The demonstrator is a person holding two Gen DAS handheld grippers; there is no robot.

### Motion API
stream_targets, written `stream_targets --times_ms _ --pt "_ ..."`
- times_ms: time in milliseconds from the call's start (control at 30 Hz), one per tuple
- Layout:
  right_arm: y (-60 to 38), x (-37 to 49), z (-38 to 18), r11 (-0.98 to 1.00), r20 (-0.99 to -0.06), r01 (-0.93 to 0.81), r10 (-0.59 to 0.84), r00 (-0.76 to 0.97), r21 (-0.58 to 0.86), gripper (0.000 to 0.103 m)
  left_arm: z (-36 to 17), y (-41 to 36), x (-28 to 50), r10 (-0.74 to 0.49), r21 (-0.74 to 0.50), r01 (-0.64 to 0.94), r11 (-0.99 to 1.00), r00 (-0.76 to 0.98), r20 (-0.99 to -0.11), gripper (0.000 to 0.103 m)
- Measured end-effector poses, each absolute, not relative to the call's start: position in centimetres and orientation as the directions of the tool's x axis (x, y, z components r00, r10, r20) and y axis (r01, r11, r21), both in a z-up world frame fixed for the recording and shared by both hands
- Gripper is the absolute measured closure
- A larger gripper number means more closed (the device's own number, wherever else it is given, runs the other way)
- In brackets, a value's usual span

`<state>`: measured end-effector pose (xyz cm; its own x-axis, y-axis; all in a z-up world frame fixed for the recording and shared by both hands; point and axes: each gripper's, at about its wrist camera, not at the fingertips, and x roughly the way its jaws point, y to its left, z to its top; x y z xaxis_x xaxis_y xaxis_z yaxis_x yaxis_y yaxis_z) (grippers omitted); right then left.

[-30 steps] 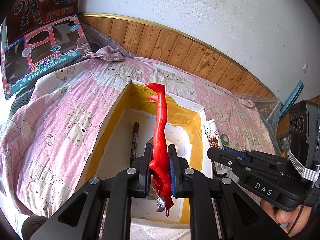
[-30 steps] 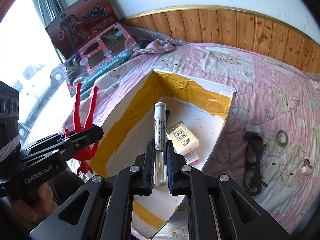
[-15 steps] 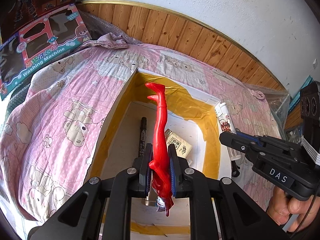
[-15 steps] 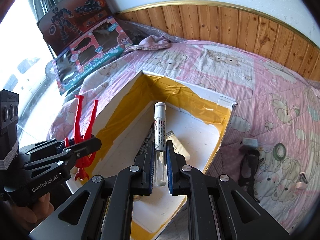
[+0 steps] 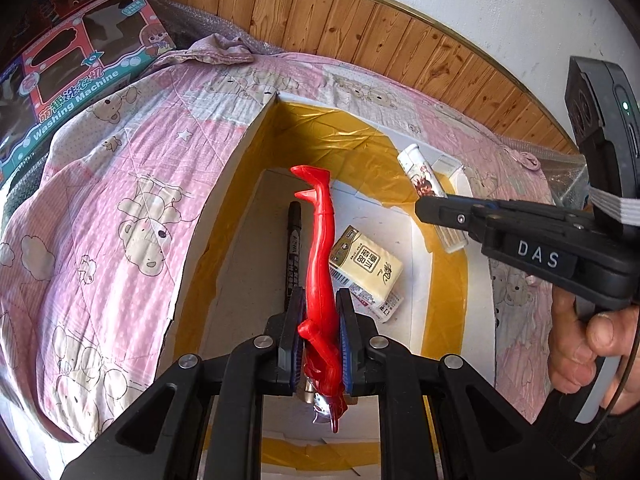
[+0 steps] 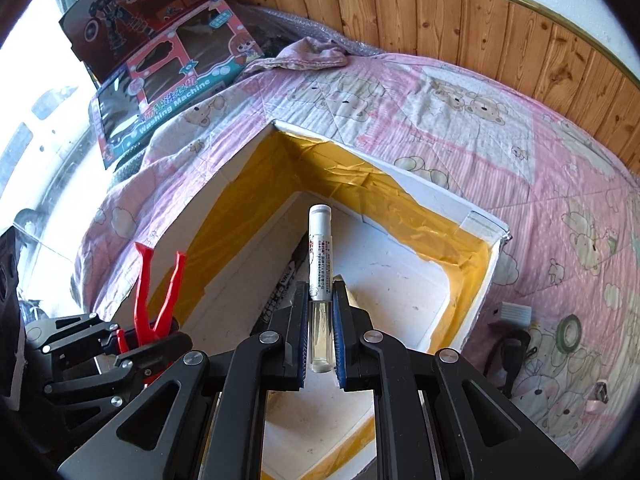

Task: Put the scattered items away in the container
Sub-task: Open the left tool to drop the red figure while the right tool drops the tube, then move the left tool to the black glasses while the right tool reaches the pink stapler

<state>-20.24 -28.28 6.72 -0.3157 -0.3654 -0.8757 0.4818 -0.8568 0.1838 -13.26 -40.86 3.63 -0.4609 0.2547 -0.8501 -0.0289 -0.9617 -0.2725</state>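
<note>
My left gripper [image 5: 319,300] is shut on a red toy figure [image 5: 319,252], held legs-forward over the open white box [image 5: 256,128] lined with yellow tape. Inside the box lie a black marker [image 5: 293,248] and a beige tissue pack [image 5: 366,266]. My right gripper [image 6: 321,292] is shut on a white tube with a clear end [image 6: 320,264], also above the box [image 6: 448,200]. From the left wrist view the right gripper [image 5: 434,206] and its tube [image 5: 424,184] reach in from the right. The right wrist view catches the left gripper [image 6: 156,336] with the red figure [image 6: 156,284] at lower left.
The box rests on a pink bear-print quilt [image 5: 120,184]. Toy cartons [image 6: 168,68] lean at the back left against a wood-panelled headboard [image 6: 480,20]. Black glasses [image 6: 506,350], a tape roll [image 6: 570,332] and small bits lie on the quilt right of the box.
Both grippers have moved forward and lower over the box, so its inside fills more of each view. Each still holds its item.
</note>
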Motion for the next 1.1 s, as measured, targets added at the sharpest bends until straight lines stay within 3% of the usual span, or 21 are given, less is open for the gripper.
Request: stream_targets --times_ms 733,767,833,967,1100 --pt "-33.9 -26.5 2.6 -0.847 -0.937 0.524 -0.252 -0.242 0.092 0.090 1.9 -42.3 -15.7 0.237 -0.254 -0.009 -0.967 -0.395 -0.887 0.087" --pt "-34.0 -26.8 2.3 -0.844 -0.936 0.528 -0.255 -0.241 0.094 0.089 1.6 -42.3 -15.9 0.236 -0.254 -0.004 -0.967 -0.382 -0.893 0.087" --pt "-33.8 -27.1 1.9 -0.849 -0.940 0.518 -0.253 -0.231 0.101 0.064 1.0 -42.6 -16.2 0.217 -0.242 0.024 -0.970 -0.368 -0.904 0.075" --pt "-32.3 -26.1 3.5 -0.854 -0.920 0.493 -0.316 -0.234 0.167 0.064 1.5 -42.9 -15.2 0.218 -0.255 0.045 -0.966 -0.393 -0.894 0.073" --pt "-29.6 -22.7 7.7 -0.813 -0.837 0.505 -0.471 -0.280 0.288 0.064 3.0 -43.1 -13.8 0.223 -0.271 0.053 -0.961 -0.430 -0.875 0.073"
